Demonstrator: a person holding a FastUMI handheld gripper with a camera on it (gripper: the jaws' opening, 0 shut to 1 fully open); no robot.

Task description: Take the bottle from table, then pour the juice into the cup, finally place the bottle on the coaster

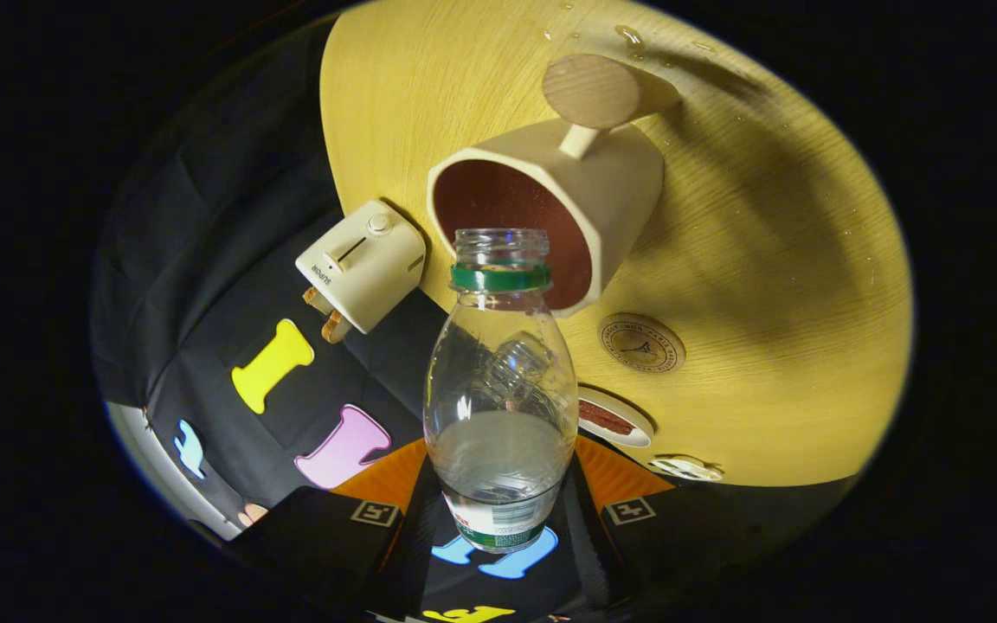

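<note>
The hand-held gripper (498, 519) grips the clear plastic bottle (500, 389); tilted short of the cream cup (550, 216) beyond, juice could spill onto the wooden surface (767, 260).

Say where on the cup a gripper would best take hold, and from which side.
Best by the wall of the cup, from the side away from its handle, one finger on either flank; the handle looks too small to pinch. Right now the gripper is shut on the bottle, whose open neck sits at the cup's mouth.
</note>
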